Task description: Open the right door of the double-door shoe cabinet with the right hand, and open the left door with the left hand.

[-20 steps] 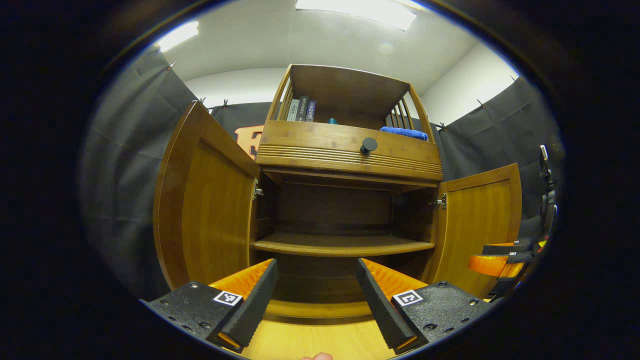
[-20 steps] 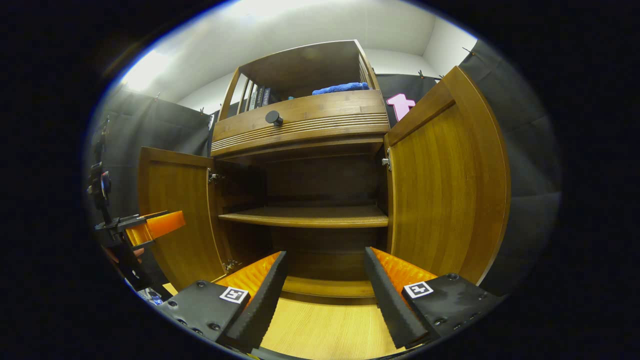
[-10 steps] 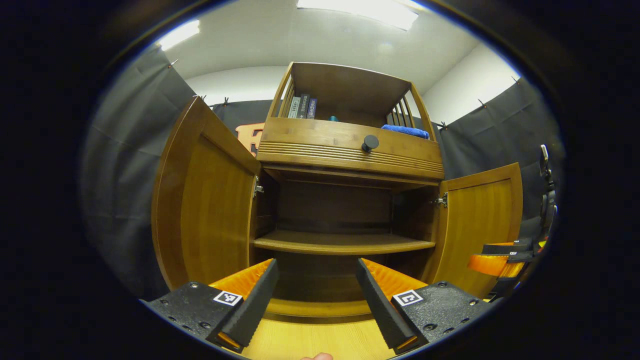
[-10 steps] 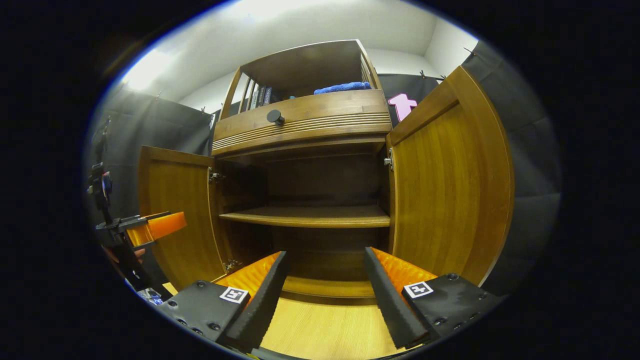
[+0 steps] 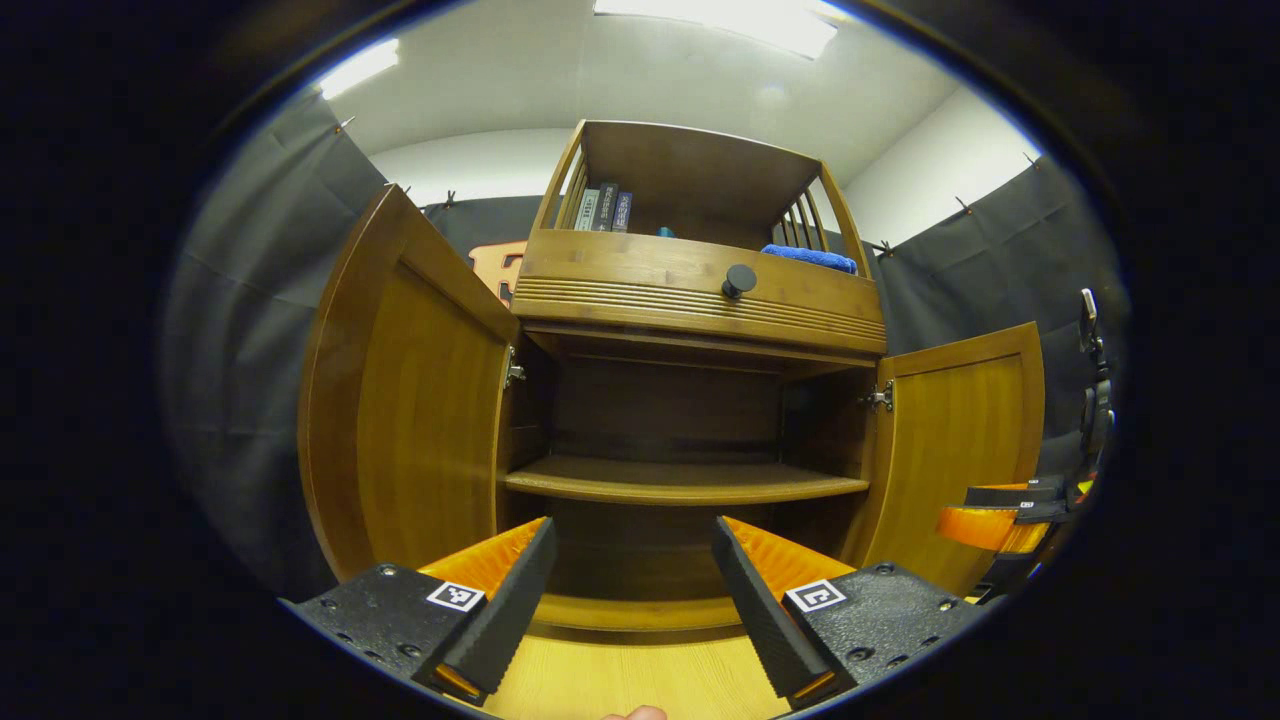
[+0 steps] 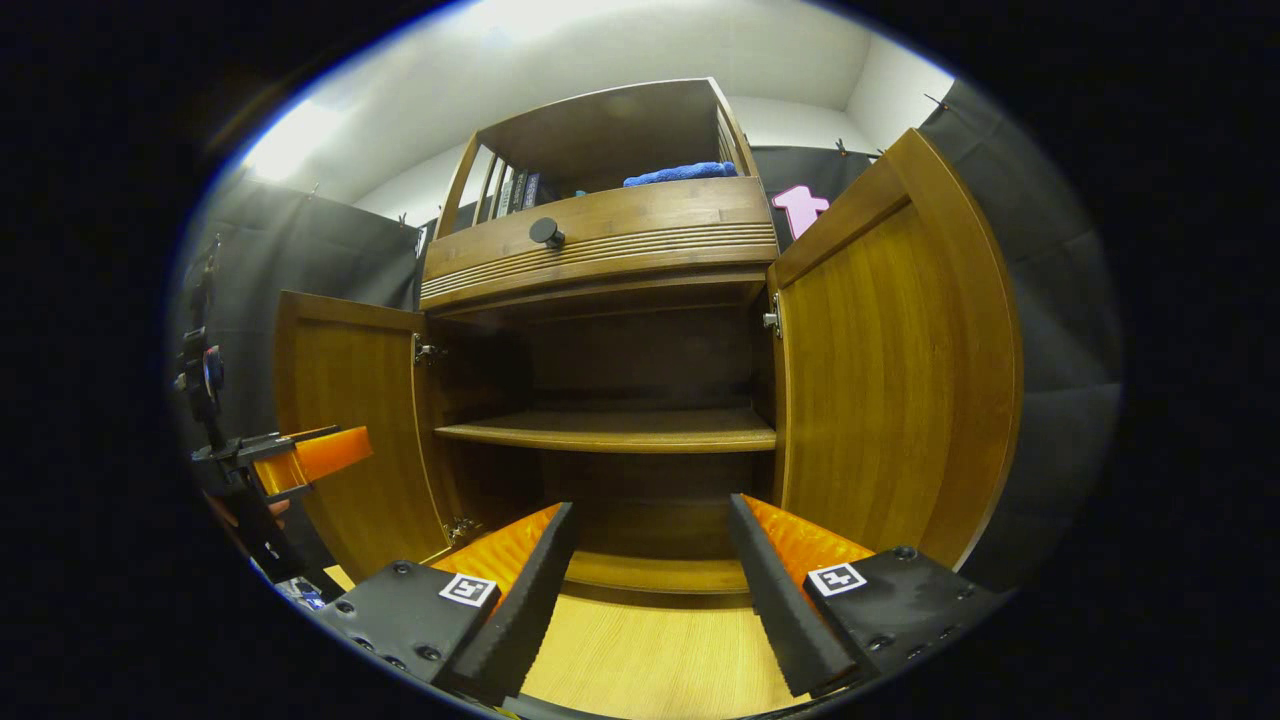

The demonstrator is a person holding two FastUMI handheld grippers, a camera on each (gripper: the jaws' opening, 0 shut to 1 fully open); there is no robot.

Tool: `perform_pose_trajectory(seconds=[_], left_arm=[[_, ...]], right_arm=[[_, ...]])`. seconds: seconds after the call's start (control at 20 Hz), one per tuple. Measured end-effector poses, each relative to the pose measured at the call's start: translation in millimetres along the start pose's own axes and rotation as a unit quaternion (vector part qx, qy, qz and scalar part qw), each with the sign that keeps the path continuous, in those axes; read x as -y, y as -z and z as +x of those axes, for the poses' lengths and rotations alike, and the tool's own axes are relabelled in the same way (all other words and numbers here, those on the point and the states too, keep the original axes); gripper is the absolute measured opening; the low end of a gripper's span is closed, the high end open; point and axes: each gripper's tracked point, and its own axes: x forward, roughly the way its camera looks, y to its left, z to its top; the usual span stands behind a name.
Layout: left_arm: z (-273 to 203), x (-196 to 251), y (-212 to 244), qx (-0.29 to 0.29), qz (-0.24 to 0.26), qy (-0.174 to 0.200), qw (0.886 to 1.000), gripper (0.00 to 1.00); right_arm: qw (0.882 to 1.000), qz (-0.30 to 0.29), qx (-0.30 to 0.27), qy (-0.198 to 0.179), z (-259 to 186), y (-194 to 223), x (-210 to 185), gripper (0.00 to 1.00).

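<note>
Double-door shoe cabinet (image 5: 690, 300), glossy grained bamboo-toned wood, standing at twelve o'clock: left door (image 5: 410, 400) and right door (image 6: 890, 370) are both hanging wide, baring one flat inner shelf (image 6: 610, 432). Left gripper (image 5: 632, 600) and right gripper (image 6: 650, 590) are hovering before it, jaws apart, gripping nothing. Opening is looking finished; next move is probably only drawing back.

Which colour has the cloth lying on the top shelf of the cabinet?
Blue cloth; it shows best in the right gripper view.
</note>
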Motion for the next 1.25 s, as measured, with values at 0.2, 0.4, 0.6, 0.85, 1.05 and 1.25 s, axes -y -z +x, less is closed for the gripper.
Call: perform_pose_trajectory(seconds=[0.2,0.4,0.6,0.85,1.05,1.25], left_arm=[[-3.2,-1.5,-1.7,0.002,0.001,-0.001,1.0,0.92],[-7.6,-3.7,-4.4,0.003,0.001,-0.003,1.0,0.95],[-14.1,-5.5,-2.8,-0.001,-0.002,-0.005,1.0,0.95],[-18.3,-5.7,-3.0,-0.005,-0.006,-0.005,1.0,0.95],[-20.6,-5.4,-1.4,-0.007,-0.01,-0.004,1.0,0.95],[-20.5,-5.2,-2.3,-0.008,-0.013,-0.004,1.0,0.95]], right_arm=[[1.0,-0.001,0.001,-0.002,0.5,-0.5,-1.1,0.98],[1.0,-0.002,0.002,-0.004,-0.2,-0.8,-1.8,0.98],[1.0,-0.002,0.003,-0.007,-1.9,-1.4,-3.5,0.98],[1.0,-0.004,0.002,-0.008,-8.1,1.2,-5.9,0.98],[1.0,-0.004,0.004,-0.003,-19.0,1.0,-5.7,0.98],[1.0,-0.003,0.007,-0.001,-20.5,-1.6,-6.4,0.98]])
